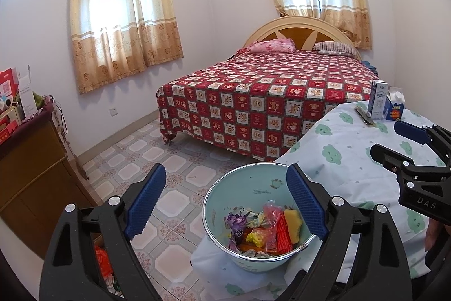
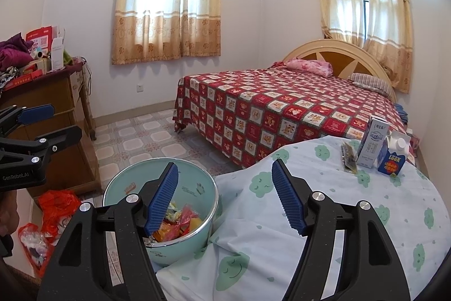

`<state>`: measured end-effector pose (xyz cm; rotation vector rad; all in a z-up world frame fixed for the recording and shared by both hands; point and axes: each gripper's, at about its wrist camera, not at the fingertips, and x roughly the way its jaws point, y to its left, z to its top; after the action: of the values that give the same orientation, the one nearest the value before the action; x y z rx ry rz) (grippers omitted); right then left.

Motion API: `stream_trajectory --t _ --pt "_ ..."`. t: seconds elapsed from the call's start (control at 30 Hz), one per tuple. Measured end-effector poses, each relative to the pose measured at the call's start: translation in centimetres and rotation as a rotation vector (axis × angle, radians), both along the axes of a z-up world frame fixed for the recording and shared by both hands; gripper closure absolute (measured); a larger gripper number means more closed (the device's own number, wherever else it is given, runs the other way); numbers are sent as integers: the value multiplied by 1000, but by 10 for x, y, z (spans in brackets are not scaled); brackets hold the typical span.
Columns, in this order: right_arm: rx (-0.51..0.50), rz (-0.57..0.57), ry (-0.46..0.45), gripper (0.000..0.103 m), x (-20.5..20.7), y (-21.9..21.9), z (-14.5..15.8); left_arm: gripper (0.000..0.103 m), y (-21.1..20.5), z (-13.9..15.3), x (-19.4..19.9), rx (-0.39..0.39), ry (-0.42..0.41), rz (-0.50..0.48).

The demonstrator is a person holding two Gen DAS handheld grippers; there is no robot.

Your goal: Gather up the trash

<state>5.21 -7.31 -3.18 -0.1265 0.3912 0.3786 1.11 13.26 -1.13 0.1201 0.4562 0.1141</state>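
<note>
Trash (image 1: 262,227), a heap of wrappers in purple, yellow, red and orange, fills the bottom of a pale green bin (image 1: 248,188) standing at the table's edge, at 6 o'clock in the left wrist view. The left gripper (image 1: 225,205) hangs above it with fingers spread, holding nothing; the right gripper (image 2: 225,199) is likewise spread and empty over the table (image 2: 352,216), at whose 1 o'clock stand a white carton (image 2: 372,143), a blue carton (image 2: 393,160) reading "LOOK", and a dark flat wrapper (image 2: 348,160) beside them. The cloth is white with green clouds. Behind lie a red checked bed (image 1: 267,103), curtained windows (image 1: 121,16) and tiled floor (image 1: 157,154).
</note>
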Motion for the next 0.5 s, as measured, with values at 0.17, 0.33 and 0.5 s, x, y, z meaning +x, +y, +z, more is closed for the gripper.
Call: stream_trajectory --t 0.17,0.33,0.5 --pt "1 0 -2 33 -1 0 0 14 0 1 -1 2 -2 1" --pt "1 -1 -3 32 -1 0 0 13 0 0 0 2 0 -1" --pt "1 -1 -4 32 -1 -1 -1 9 1 2 -1 10 -2 11"
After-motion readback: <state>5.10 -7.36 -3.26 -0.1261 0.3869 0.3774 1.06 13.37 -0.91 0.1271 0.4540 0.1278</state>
